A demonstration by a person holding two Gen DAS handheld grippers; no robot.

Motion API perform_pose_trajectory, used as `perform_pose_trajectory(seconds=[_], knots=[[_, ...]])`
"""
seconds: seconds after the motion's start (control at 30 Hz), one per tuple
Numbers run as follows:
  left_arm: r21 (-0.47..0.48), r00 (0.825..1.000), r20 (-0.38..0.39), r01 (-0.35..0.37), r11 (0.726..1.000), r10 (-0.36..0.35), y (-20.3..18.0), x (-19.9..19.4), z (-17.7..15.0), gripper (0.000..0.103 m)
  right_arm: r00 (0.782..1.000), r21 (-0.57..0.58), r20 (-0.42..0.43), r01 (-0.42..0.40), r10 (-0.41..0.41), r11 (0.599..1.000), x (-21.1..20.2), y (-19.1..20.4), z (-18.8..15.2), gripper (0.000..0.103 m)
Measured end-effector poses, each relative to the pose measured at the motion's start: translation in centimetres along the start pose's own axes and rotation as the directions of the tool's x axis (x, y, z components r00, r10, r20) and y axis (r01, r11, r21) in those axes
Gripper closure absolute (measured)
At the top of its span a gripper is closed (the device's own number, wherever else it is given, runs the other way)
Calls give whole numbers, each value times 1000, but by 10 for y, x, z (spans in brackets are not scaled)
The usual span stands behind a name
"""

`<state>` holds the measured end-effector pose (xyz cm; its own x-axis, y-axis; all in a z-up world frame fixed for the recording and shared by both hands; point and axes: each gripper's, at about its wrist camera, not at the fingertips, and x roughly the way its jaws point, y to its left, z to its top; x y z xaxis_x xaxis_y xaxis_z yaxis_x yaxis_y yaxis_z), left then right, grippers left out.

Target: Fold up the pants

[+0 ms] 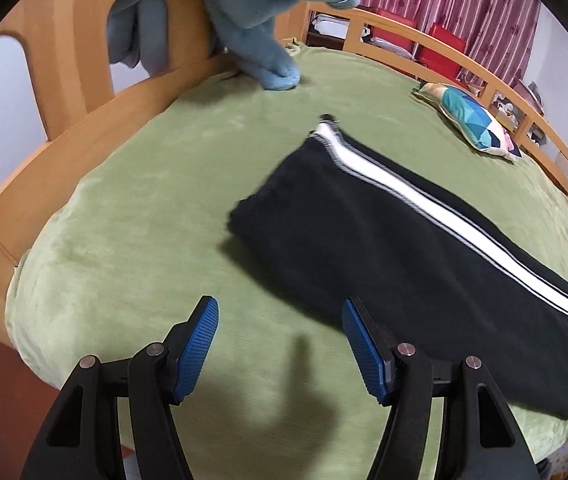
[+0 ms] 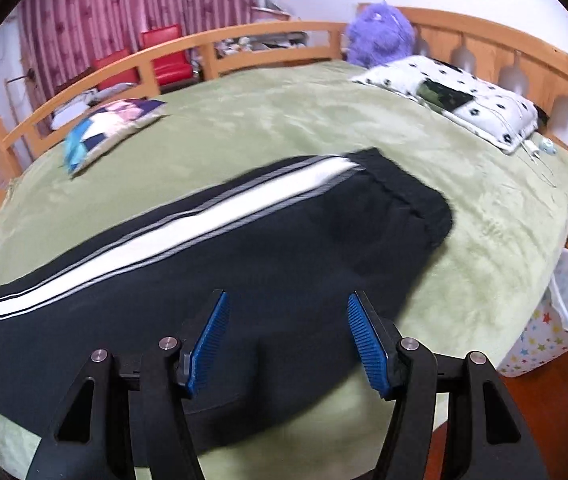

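Black pants (image 1: 384,256) with a white side stripe lie flat on the green bedspread (image 1: 132,216), legs stacked, cuffs toward the far left end in the left wrist view. My left gripper (image 1: 280,344) is open and empty, hovering over the bedspread just left of the pants' near edge. In the right wrist view the pants (image 2: 244,264) stretch from the left edge to the waistband at the right. My right gripper (image 2: 288,336) is open and empty, hovering above the pants' near edge close to the waistband end.
A wooden bed rail (image 1: 456,56) curves around the mattress. A blue plush toy (image 1: 256,20) sits at the far end. A colourful cushion (image 1: 472,120) and a spotted white pillow (image 2: 456,100) lie on the bed, with a purple plush (image 2: 380,36) behind. A star-patterned bin (image 2: 556,320) stands beside the bed.
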<state>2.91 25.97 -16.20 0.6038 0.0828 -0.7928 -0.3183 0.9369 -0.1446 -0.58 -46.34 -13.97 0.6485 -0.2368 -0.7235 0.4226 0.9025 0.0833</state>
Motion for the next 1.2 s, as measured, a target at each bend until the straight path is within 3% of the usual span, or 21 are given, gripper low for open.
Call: perform_pose_trajectory(seconds=[0.23, 0.3, 0.33, 0.37, 0.43, 0.5, 0.6, 0.67, 0.7, 0.77, 0.97, 1.1, 1.2], knots=[[-40, 997, -6, 72, 997, -72, 12, 47, 21, 42, 998, -70, -59, -35, 31, 997, 13, 70, -15, 42], [-52, 995, -4, 96, 994, -96, 12, 61, 28, 70, 995, -78, -87, -55, 48, 995, 15, 80, -17, 42], [-52, 994, -3, 107, 993, -108, 13, 66, 34, 95, 994, -85, -94, -58, 50, 995, 15, 86, -19, 42], [-61, 992, 12, 126, 990, -126, 15, 64, 39, 96, 994, -91, -96, -57, 48, 994, 15, 90, -20, 42], [-99, 966, 113, 242, 965, -231, 26, 41, 46, 96, 994, -110, -103, -45, 33, 993, 15, 95, -22, 43], [-74, 954, 161, 266, 961, -252, 25, 26, 51, 96, 994, -124, -105, -23, 10, 992, 15, 99, -23, 42], [-37, 977, 98, 192, 981, -188, 17, 45, 51, 89, 994, -103, -107, -23, 12, 994, 15, 101, -23, 42], [-30, 997, 7, 79, 996, -79, 15, 66, 48, 72, 993, -91, -114, -38, 27, 995, 18, 103, -21, 42], [-43, 999, -34, 38, 998, -39, 17, 75, 45, 66, 992, -90, -119, -43, 33, 995, 19, 104, -21, 42], [-108, 997, -22, 70, 992, -73, 29, 78, 38, 52, 990, -108, -133, -51, 36, 993, 21, 110, -21, 43], [-169, 989, 6, 148, 974, -149, 35, 87, 43, 45, 990, -142, -138, -54, 34, 988, 19, 117, -25, 43], [-147, 990, 8, 142, 979, -142, 24, 99, 52, 48, 988, -129, -149, -61, 42, 990, 19, 118, -28, 42], [-138, 988, 33, 151, 979, -148, 26, 95, 52, 73, 987, -115, -154, -71, 53, 991, 18, 116, -30, 42]])
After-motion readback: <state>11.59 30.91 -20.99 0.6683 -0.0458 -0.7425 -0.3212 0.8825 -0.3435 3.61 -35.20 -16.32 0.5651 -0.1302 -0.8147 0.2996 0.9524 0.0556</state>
